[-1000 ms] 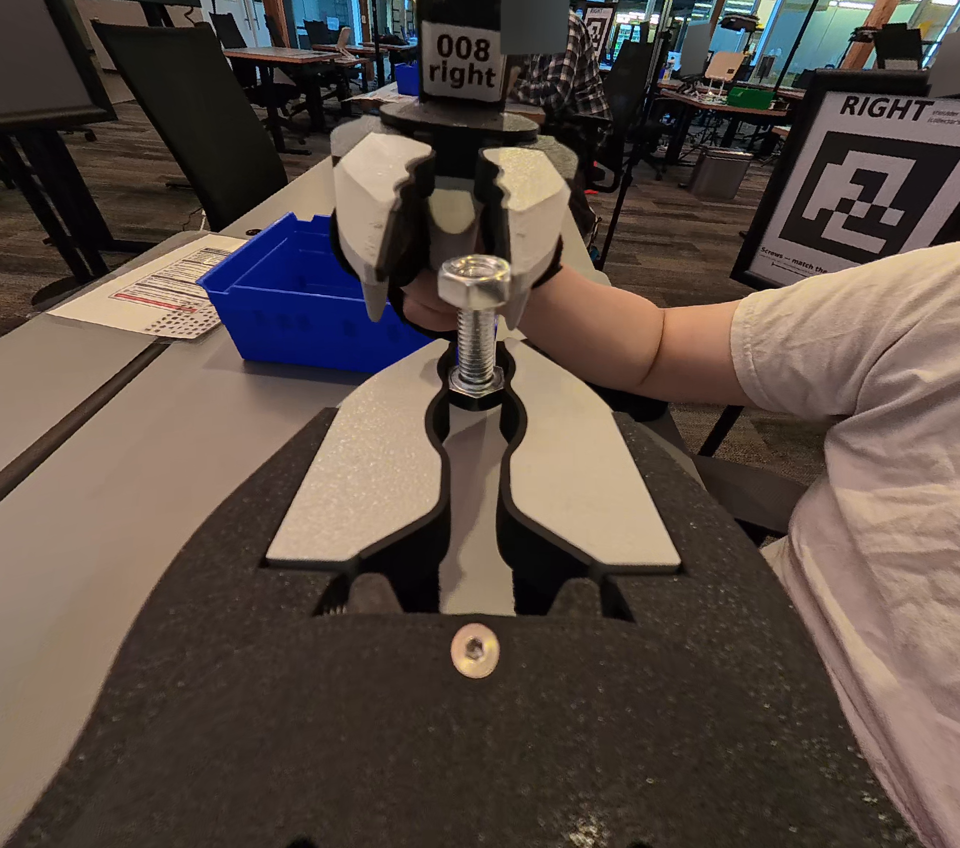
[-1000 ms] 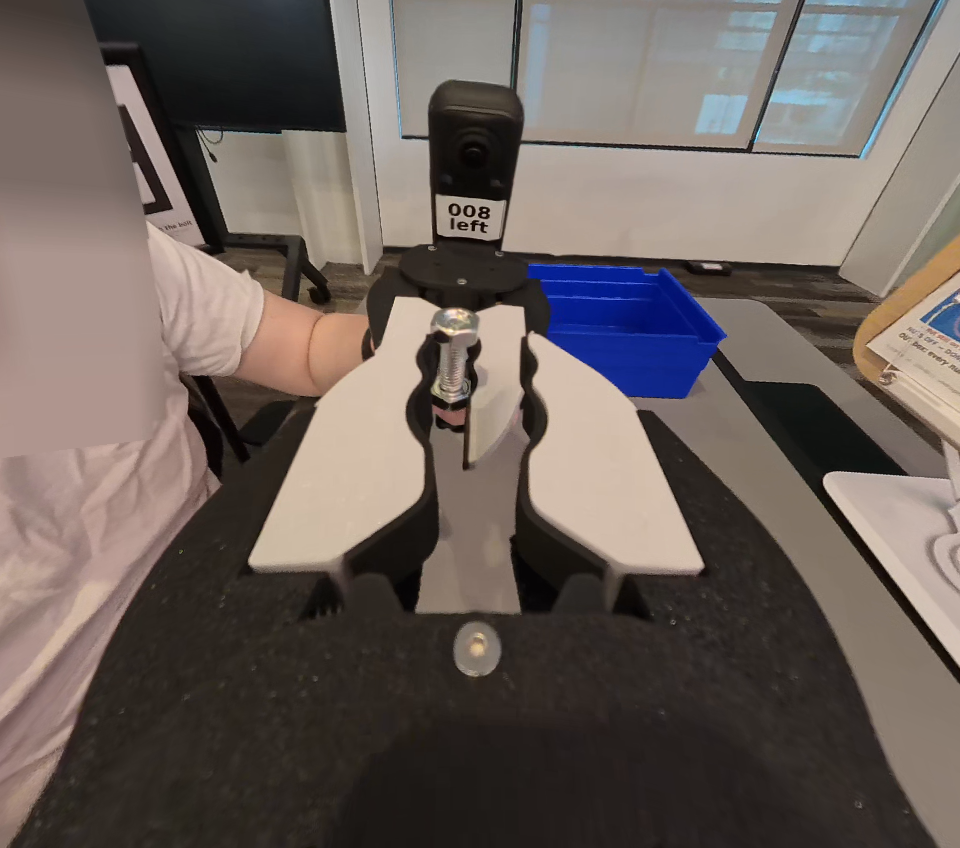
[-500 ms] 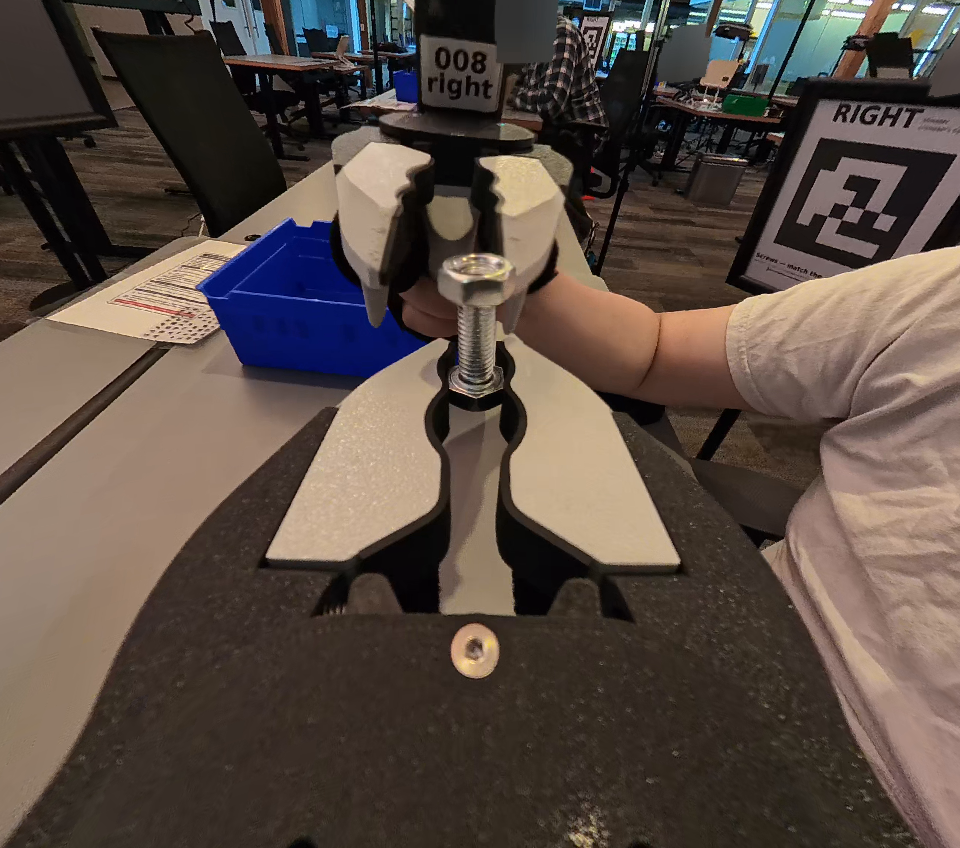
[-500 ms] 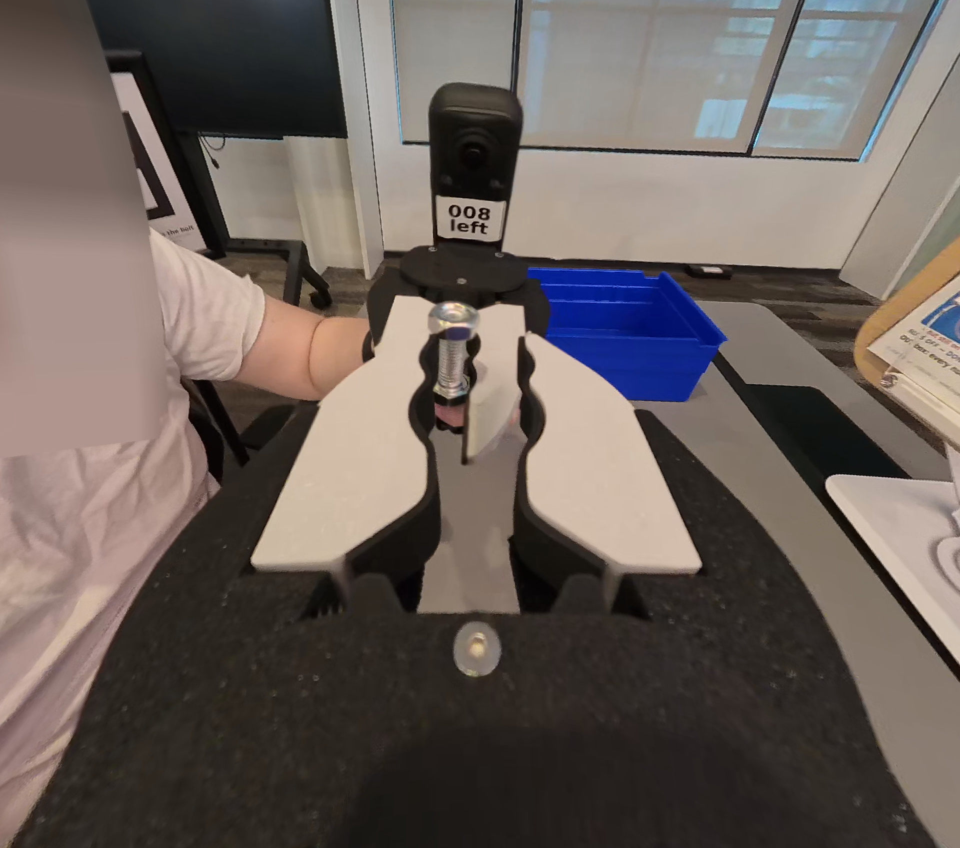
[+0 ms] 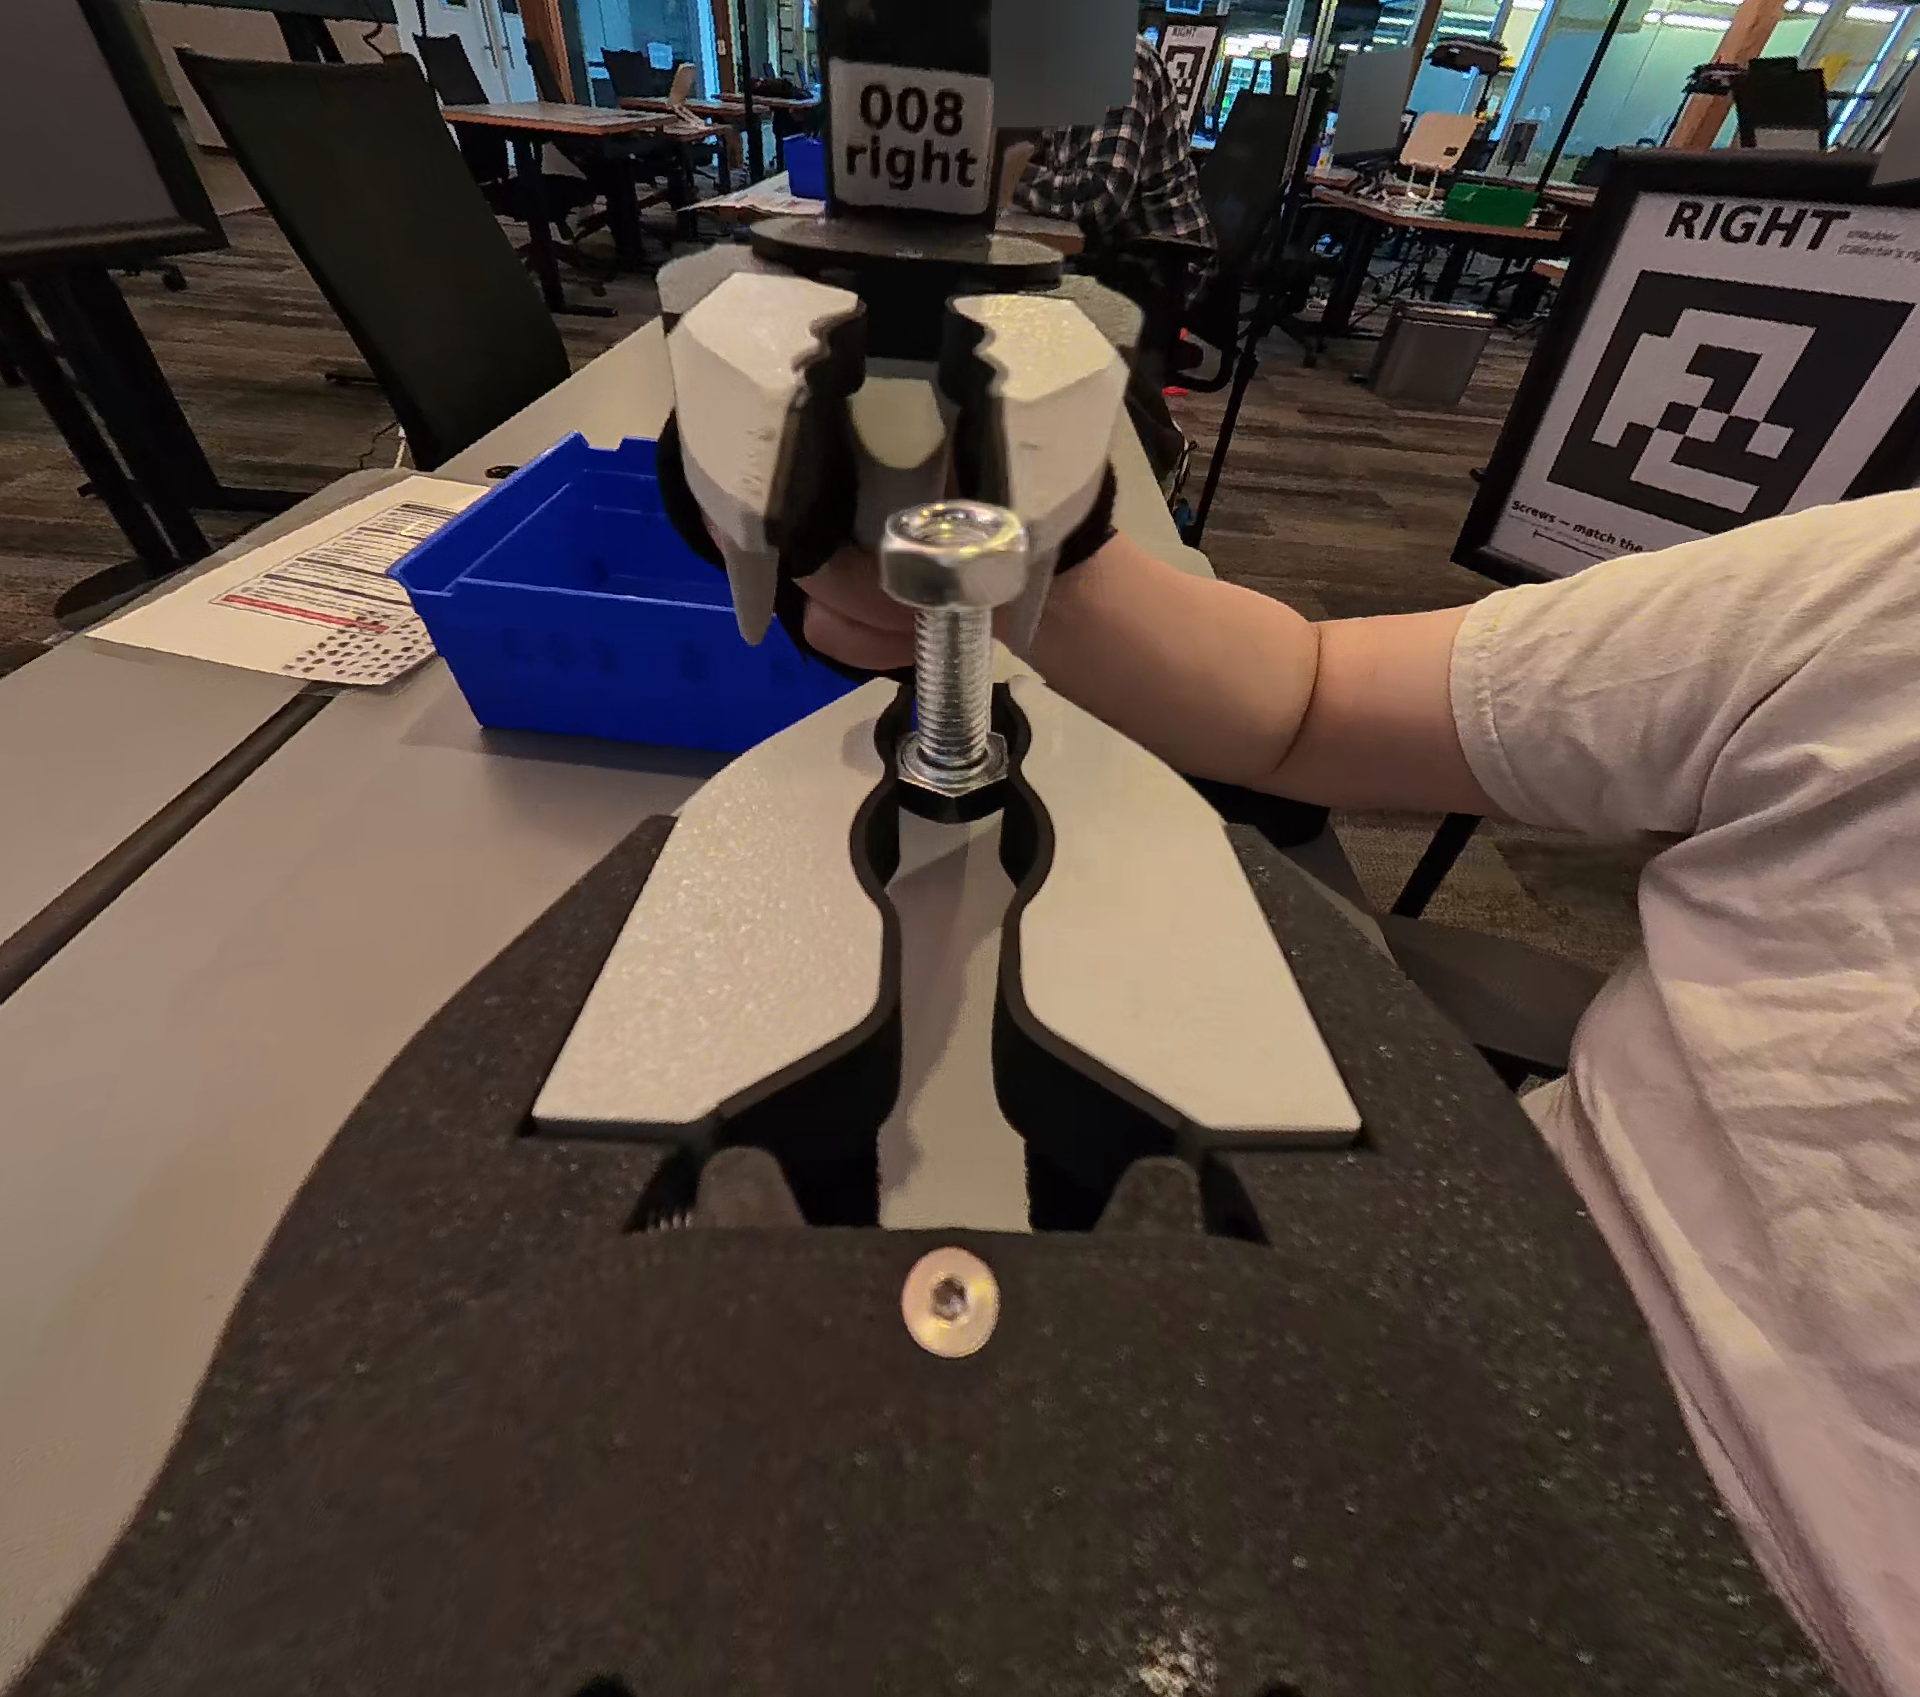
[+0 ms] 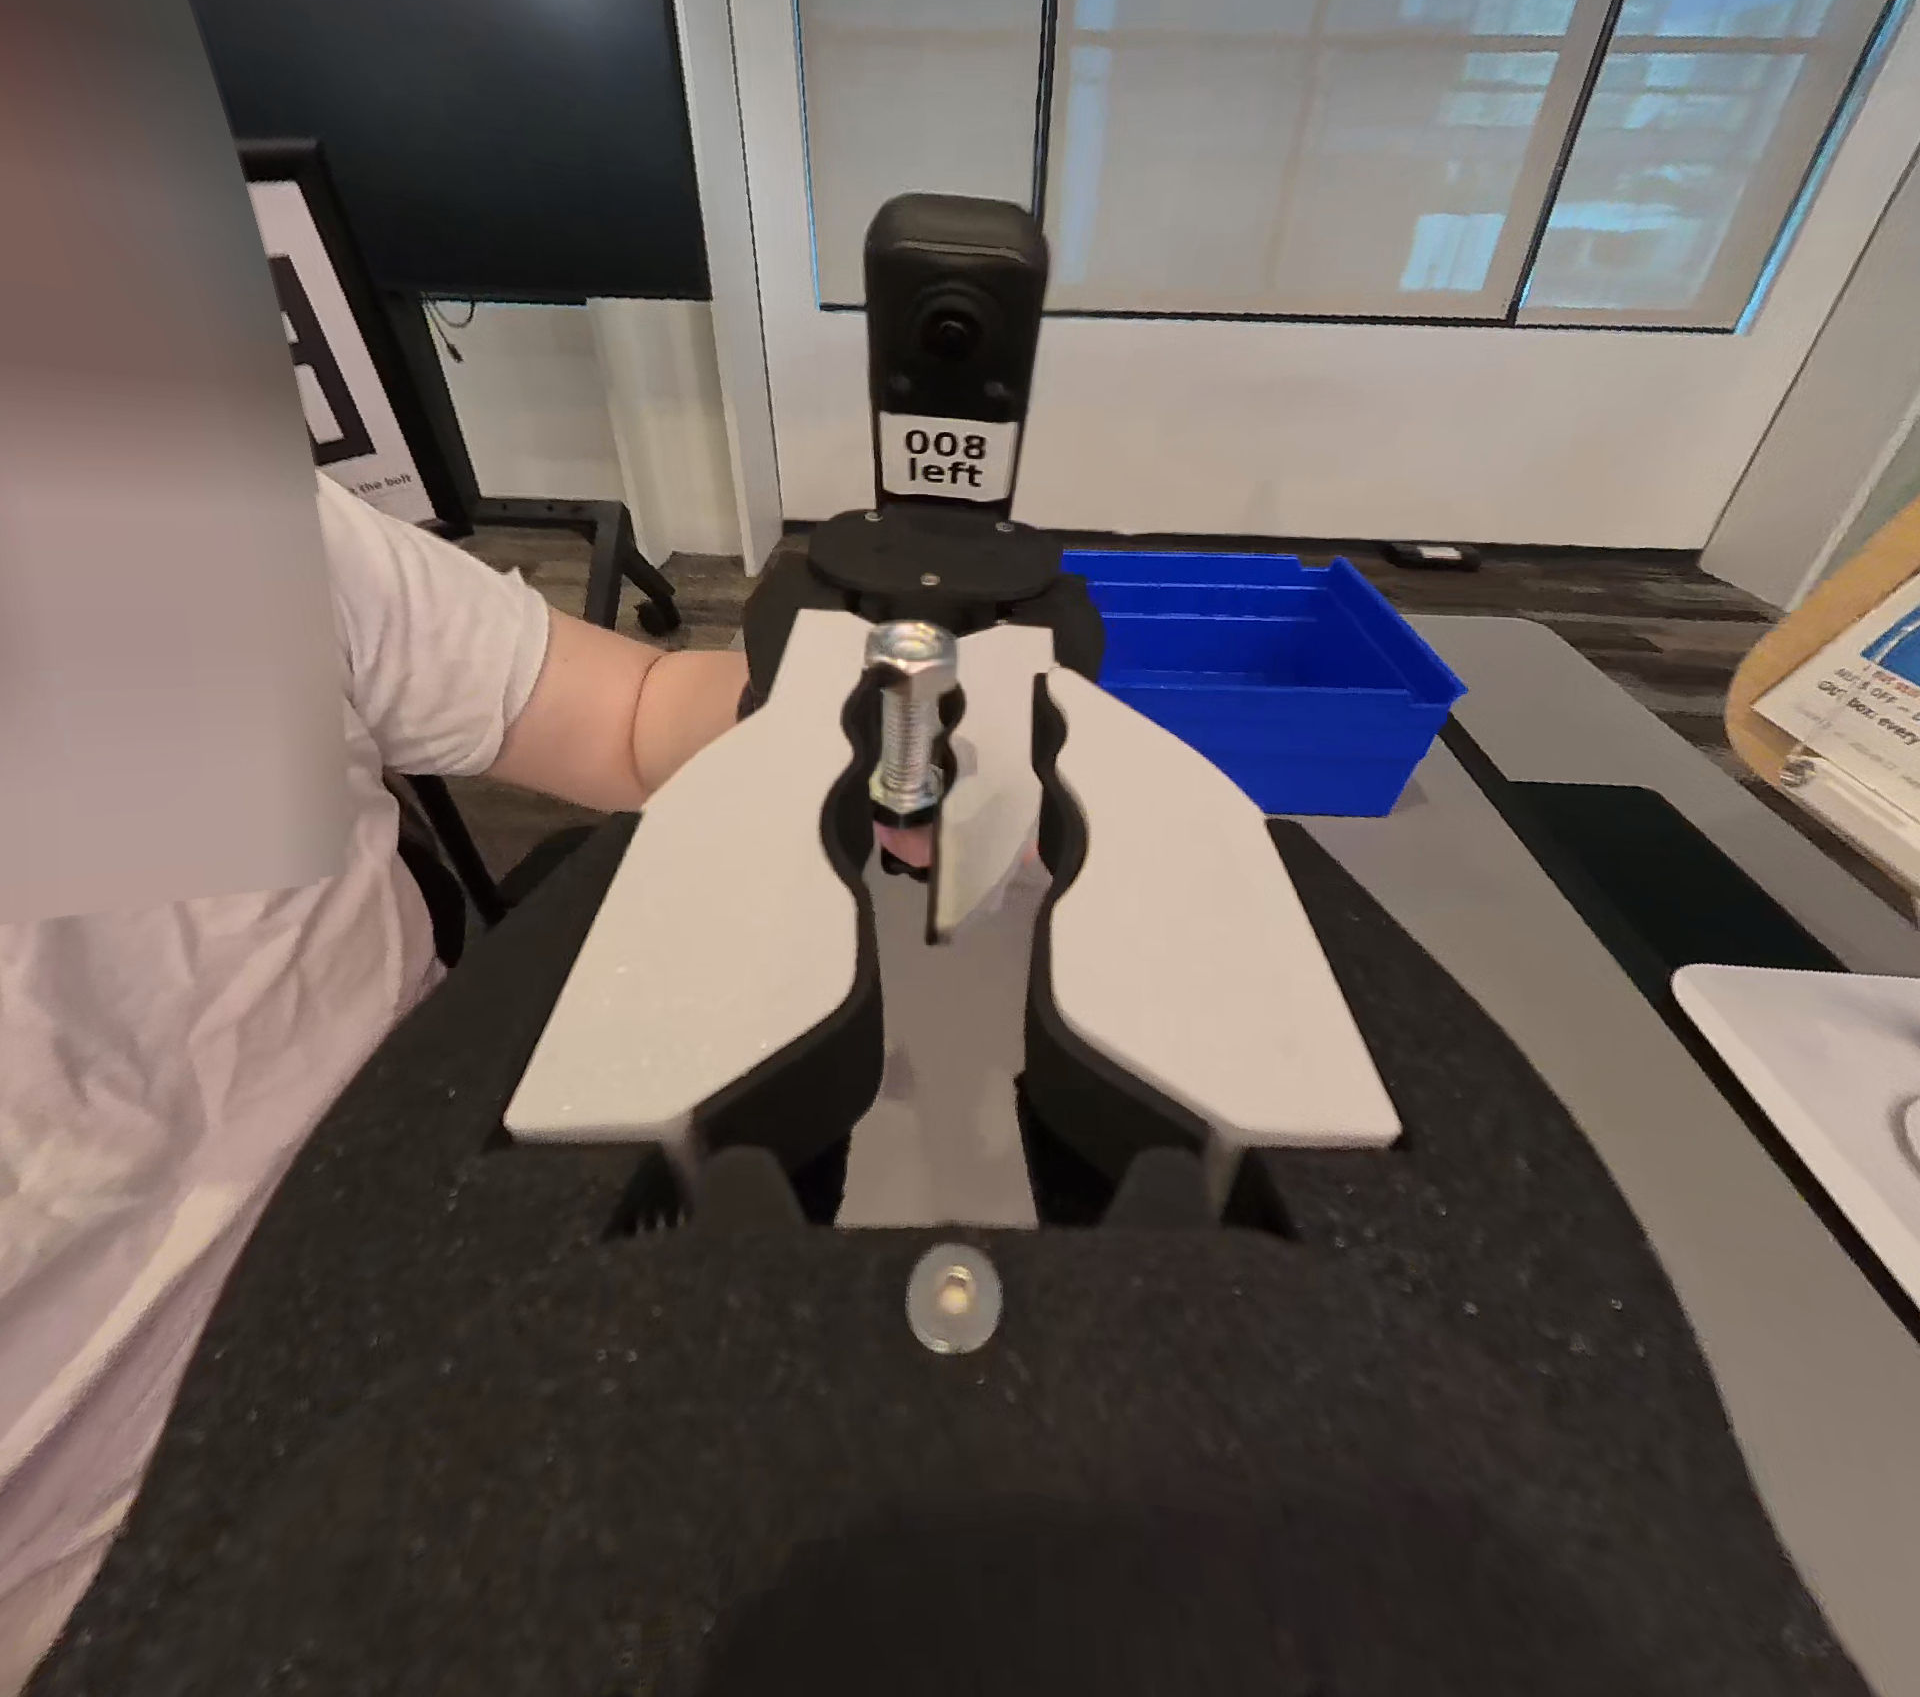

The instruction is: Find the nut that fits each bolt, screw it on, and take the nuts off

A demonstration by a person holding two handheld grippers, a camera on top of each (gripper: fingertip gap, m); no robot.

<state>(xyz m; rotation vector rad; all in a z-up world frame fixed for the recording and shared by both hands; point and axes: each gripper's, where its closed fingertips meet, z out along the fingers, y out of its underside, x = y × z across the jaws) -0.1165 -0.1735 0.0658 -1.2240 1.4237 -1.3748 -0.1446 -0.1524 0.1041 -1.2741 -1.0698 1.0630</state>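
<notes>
The left hand-held gripper (image 5: pixel 948 790) is clamping the low end of a bolt (image 5: pixel 948 691), its jaws closed around the hexagonal piece at the base, so the threaded shaft is standing upright between the two tools. A nut (image 5: pixel 954 554) is sitting at the top of the thread, at twelve o'clock from the left tool's tips. Which end is the bolt's head and which the nut is my reading, not certain.

The right hand-held gripper (image 6: pixel 951 717) is facing it with its jaws parted; in its own view the bolt (image 6: pixel 906 738) is lying against the inner edge of the nine o'clock finger while the three o'clock finger is standing clear, so it is gripping nothing.

This looks like the turning step, either running the nut on or off; the direction cannot be told. The next move calls for the right tool to centre on the nut, close squarely on its flats, and rotate about the bolt's axis while the left holds firm.

A blue bin (image 5: pixel 582 587) is resting on the table (image 5: pixel 260 868) at ten o'clock.
</notes>
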